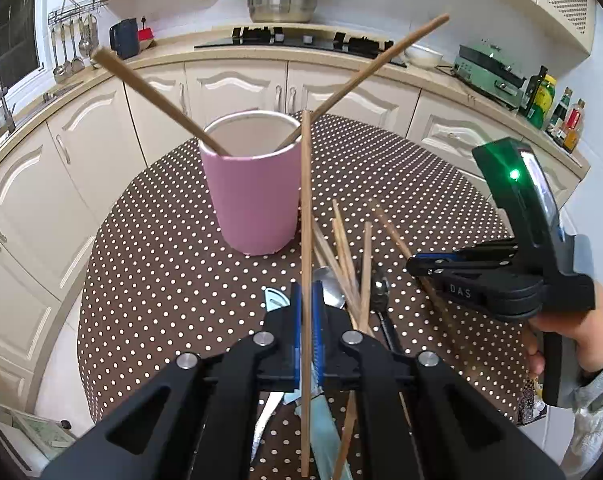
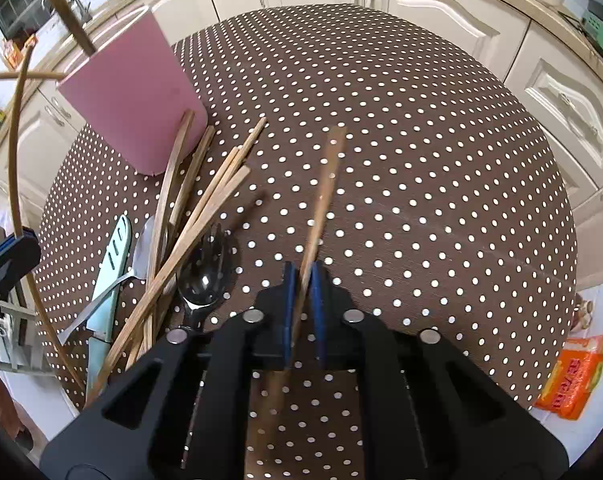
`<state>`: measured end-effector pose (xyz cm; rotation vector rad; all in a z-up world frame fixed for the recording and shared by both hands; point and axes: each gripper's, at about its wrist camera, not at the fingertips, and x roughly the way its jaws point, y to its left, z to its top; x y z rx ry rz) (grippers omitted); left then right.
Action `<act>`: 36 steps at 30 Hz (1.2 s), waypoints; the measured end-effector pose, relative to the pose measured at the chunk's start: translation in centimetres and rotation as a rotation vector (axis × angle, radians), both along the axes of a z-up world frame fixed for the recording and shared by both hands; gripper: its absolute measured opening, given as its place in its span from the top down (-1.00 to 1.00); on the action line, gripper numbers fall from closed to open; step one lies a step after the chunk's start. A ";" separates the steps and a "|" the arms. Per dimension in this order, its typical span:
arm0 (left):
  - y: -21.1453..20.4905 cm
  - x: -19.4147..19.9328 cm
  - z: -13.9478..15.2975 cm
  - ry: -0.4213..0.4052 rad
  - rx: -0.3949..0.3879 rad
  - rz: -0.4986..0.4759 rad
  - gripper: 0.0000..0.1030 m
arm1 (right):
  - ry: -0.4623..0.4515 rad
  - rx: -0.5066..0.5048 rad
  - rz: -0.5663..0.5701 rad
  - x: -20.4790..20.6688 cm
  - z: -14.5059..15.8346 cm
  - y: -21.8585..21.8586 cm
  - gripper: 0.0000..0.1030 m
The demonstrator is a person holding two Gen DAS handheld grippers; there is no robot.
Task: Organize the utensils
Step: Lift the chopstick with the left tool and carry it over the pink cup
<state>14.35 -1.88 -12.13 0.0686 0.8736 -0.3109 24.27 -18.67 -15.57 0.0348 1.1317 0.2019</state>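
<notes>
Item: pink cup [image 1: 253,196], upright on the dotted tablecloth [image 1: 161,272]; contents, two chopsticks [image 1: 365,76] leaning apart against opposite sides of the rim.

Item: left gripper [image 1: 307,336]; jaws pressed together on a single chopstick [image 1: 305,220], held nearly upright, its upper end level with the cup's rim and just beside the cup in the left wrist view.

Item: right gripper [image 2: 303,300]; jaws pinched on another chopstick [image 2: 325,192], which points forward over bare cloth, well clear of the pile; the stick is blurred.

Item: loose pile on the cloth beside the cup; several chopsticks [image 2: 205,208], a dark slotted spoon [image 2: 203,276], a silver spoon [image 2: 141,256], a pale blue knife [image 2: 109,276] (partly under the other pieces).

Step in hand, as judged: sorting chopsticks into the cup, one per gripper, with both sticks gripped and neither delivered.

Next move calls for: carrying the left stick over the rim and tipping its lower end inside before release, without knocking the two leaning sticks; the right stick likely waits its turn, since the cup mouth looks narrow for both at once.

Hard to make out: the lower end of the left stick runs off the frame; the cup's interior floor is unseen; the count of sticks in the pile is uncertain where they overlap; whether the knife is sheathed cannot be told.
</notes>
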 end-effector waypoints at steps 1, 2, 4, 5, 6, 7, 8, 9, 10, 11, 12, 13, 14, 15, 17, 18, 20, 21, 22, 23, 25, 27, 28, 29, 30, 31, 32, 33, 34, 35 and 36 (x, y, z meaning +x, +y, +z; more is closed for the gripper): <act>-0.1 -0.2 0.0 -0.006 -0.004 -0.008 0.90 | -0.011 0.006 -0.006 -0.1 0.1 -0.6 0.88; -0.2 -0.4 0.1 -0.009 -0.005 -0.016 0.90 | -0.026 0.026 -0.014 -0.5 0.3 -1.5 0.88; -0.3 -0.7 0.2 -0.017 -0.003 -0.025 0.90 | -0.052 0.053 -0.022 -0.9 0.8 -2.3 0.89; -0.4 -0.8 0.3 -0.024 -0.007 -0.028 0.90 | -0.071 0.072 -0.028 -1.1 1.2 -2.7 0.89; -0.4 -0.9 0.5 -0.029 -0.014 -0.031 0.90 | -0.085 0.086 -0.032 -1.3 1.5 -3.1 0.89; -0.3 -1.1 0.7 -0.035 -0.020 -0.033 0.90 | -0.106 0.106 -0.035 -1.7 1.9 -3.6 0.89; -0.3 -1.2 0.8 -0.043 -0.024 -0.035 0.90 | -0.127 0.130 -0.035 -2.4 2.5 -4.6 0.89; -0.3 -1.4 1.0 -0.053 -0.030 -0.038 0.90 | -0.146 0.148 -0.037 -2.7 3.1 -5.6 0.89; -0.3 -1.5 1.3 -0.062 -0.037 -0.041 0.90 | -0.173 0.167 -0.040 -3.1 3.9 -6.0 0.89; -0.2 -1.6 1.6 -0.070 -0.051 -0.045 0.90 | -0.196 0.185 -0.038 -3.8 4.3 -6.5 0.89; -0.1 -1.7 1.7 -0.078 -0.063 -0.047 0.90 | -0.233 0.216 -0.032 -4.4 5.1 -6.8 0.89; 0.0 -2.0 2.1 -0.094 -0.077 -0.053 0.90 | -0.266 0.239 -0.030 -5.1 5.9 -7.1 0.89; 0.1 -2.2 2.3 -0.113 -0.084 -0.057 0.90 | -0.288 0.253 -0.029 -5.7 6.4 -7.2 0.89; 0.0 -2.4 2.6 -0.126 -0.087 -0.059 0.90 | -0.315 0.273 -0.026 -6.2 7.1 -7.3 0.89; 0.1 -2.8 3.1 -0.160 -0.102 -0.067 0.90 | -0.359 0.307 -0.015 -7.2 8.2 -7.8 0.90; 0.2 -3.0 3.4 -0.178 -0.115 -0.068 0.90 | -0.382 0.323 -0.006 -7.7 8.8 -7.8 0.90; 0.5 -3.4 4.0 -0.216 -0.143 -0.069 0.90 | -0.420 0.334 0.014 -8.9 9.9 -7.1 0.90; 0.7 -3.5 4.3 -0.238 -0.157 -0.061 0.90 | -0.437 0.335 0.026 -9.1 10.3 -6.8 0.90; 0.9 -3.5 4.6 -0.250 -0.166 -0.058 0.90 | -0.457 0.337 0.039 -9.5 11.0 -6.6 0.90; 1.1 -3.6 4.9 -0.274 -0.179 -0.045 0.90 | -0.471 0.339 0.047 -9.6 11.4 -6.1 0.90; 1.4 -3.7 5.5 -0.314 -0.191 -0.022 0.90 | -0.509 0.338 0.067 -10.3 12.5 -5.9 0.90; 1.9 -3.6 6.3 -0.361 -0.205 0.013 0.90 | -0.534 0.342 0.082 -10.5 13.5 -4.3 0.90; 2.3 -3.5 6.7 -0.383 -0.217 0.029 0.90 | -0.553 0.347 0.091 -10.7 14.2 -4.1 0.90; 2.5 -3.3 7.2 -0.396 -0.228 0.041 0.90 | -0.566 0.344 0.100 -11.1 14.7 -3.6 0.90; 2.8 -3.0 7.6 -0.408 -0.240 0.057 0.90 | -0.580 0.343 0.106 -10.8 15.0 -3.2 0.90; 3.0 -2.7 7.9 -0.417 -0.246 0.069 0.90 | -0.597 0.343 0.112 -10.8 15.6 -2.7 0.90; 3.1 -2.4 8.4 -0.437 -0.254 0.086 0.90 | -0.608 0.339 0.117 -10.5 15.9 -1.7 0.90; 3.2 -2.1 8.8 -0.454 -0.258 0.093 0.90 | -0.616 0.334 0.124 -10.2 16.3 -0.6 0.90; 3.3 -1.7 9.3 -0.477 -0.261 0.106 0.90 | -0.627 0.335 0.129 -9.8 16.6 -0.2 0.90; 3.2 -1.6 9.6 -0.492 -0.262 0.116 0.90 | -0.640 0.333 0.131 -9.2 16.9 1.1 0.90; 3.2 -1.2 10.0 -0.511 -0.265 0.126 0.90 | -0.648 0.328 0.130 -8.8 17.0 1.5 0.90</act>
